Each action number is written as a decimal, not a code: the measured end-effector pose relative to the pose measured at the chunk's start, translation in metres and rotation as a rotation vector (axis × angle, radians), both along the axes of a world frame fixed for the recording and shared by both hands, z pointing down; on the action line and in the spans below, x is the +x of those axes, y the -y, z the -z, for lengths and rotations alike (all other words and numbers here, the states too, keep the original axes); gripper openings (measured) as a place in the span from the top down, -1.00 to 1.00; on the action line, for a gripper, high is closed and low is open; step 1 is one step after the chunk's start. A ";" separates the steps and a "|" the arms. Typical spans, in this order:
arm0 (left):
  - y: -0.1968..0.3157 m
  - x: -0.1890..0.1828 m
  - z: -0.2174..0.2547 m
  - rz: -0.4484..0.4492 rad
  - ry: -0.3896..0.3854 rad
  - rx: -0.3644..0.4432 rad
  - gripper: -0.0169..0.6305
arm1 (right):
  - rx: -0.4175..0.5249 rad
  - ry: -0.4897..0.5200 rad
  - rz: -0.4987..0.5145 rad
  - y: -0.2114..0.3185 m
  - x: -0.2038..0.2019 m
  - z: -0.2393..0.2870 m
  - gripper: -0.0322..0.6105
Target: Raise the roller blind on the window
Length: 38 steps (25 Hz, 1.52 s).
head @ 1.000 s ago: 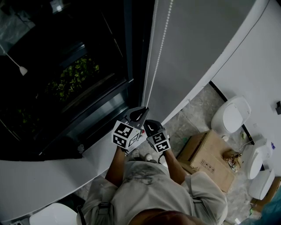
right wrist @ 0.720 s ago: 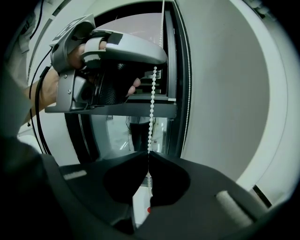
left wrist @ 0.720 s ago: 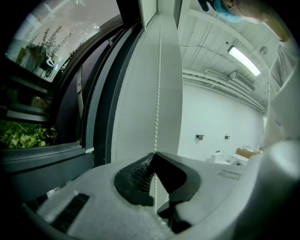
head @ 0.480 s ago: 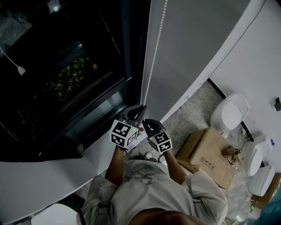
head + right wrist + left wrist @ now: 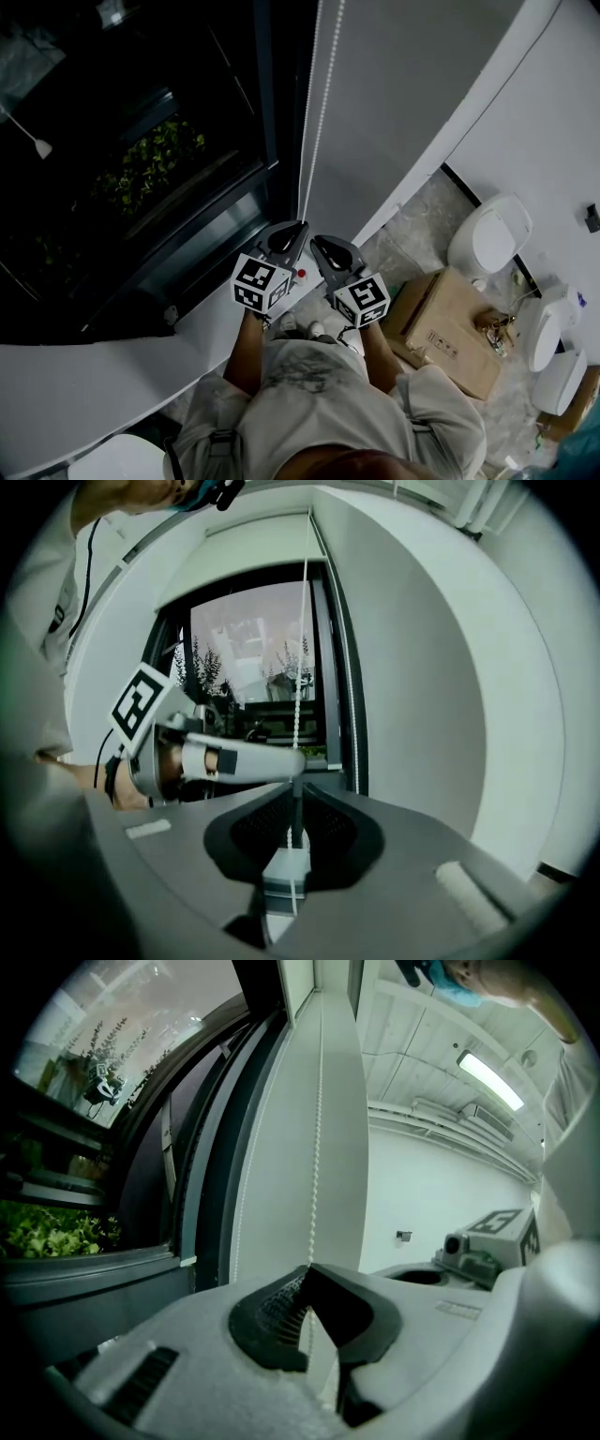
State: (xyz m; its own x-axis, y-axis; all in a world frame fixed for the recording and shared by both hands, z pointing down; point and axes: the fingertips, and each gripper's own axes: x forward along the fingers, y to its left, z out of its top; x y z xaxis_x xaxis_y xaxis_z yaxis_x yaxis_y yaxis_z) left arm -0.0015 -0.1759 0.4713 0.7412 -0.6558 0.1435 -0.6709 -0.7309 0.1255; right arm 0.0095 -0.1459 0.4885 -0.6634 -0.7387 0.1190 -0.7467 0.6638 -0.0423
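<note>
White bead chain (image 5: pixel 314 122) hangs down beside the dark window (image 5: pixel 141 141), two strands counted. One strand runs into both grippers; the second strand (image 5: pixel 352 696) hangs loose by the window frame.

Two grippers, held side by side in front of the person, each with one marker cube. The left gripper (image 5: pixel 298 225) has its jaws closed at the tips, with the chain (image 5: pixel 316 1147) pinched between them. The right gripper (image 5: pixel 317 242) sits just below and to the right of it, tips nearly touching the left one. Its jaws are also closed on the same strand (image 5: pixel 302 630). One small pale block (image 5: pixel 281 878) on the chain sits lower down between the right pads.

One roller blind (image 5: pixel 253 550), a pale sheet covering only the top part of the window. Most of the glass (image 5: pixel 253 677) below it is uncovered. Green plants (image 5: pixel 150 169) show behind the glass.

On the floor to the person's right: one cardboard box (image 5: pixel 445 333) and three white rounded objects (image 5: pixel 492 244) along the wall. A fourth white rounded object (image 5: pixel 112 459) is at the bottom left; I cannot tell what any of them are.
</note>
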 end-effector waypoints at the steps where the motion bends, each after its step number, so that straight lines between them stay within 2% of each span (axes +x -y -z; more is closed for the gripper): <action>1: 0.000 0.000 0.000 0.001 0.000 0.000 0.91 | 0.012 0.006 0.001 0.000 0.000 0.011 0.77; 14: 0.000 0.001 0.001 -0.002 0.005 0.002 0.91 | 0.131 0.052 0.058 0.011 -0.005 0.140 0.68; 27: 0.002 0.005 0.000 -0.007 0.009 0.003 0.91 | 0.252 0.053 0.103 0.038 -0.021 0.216 0.58; 30: 0.002 0.006 0.001 -0.008 0.009 0.004 0.91 | 0.255 0.046 0.108 0.043 -0.023 0.221 0.66; 32: 0.002 0.007 0.001 -0.009 0.005 0.005 0.91 | 0.255 0.047 0.109 0.045 -0.023 0.221 0.84; 38: 0.005 0.007 -0.001 -0.005 -0.004 0.002 0.91 | 0.264 0.077 0.103 0.044 -0.021 0.219 0.87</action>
State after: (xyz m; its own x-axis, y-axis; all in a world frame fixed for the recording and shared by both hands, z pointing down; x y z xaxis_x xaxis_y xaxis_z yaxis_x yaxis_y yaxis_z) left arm 0.0054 -0.1805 0.4722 0.7452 -0.6521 0.1394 -0.6665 -0.7346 0.1268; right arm -0.0118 -0.1899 0.2695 -0.7361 -0.6658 -0.1219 -0.6761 0.7315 0.0883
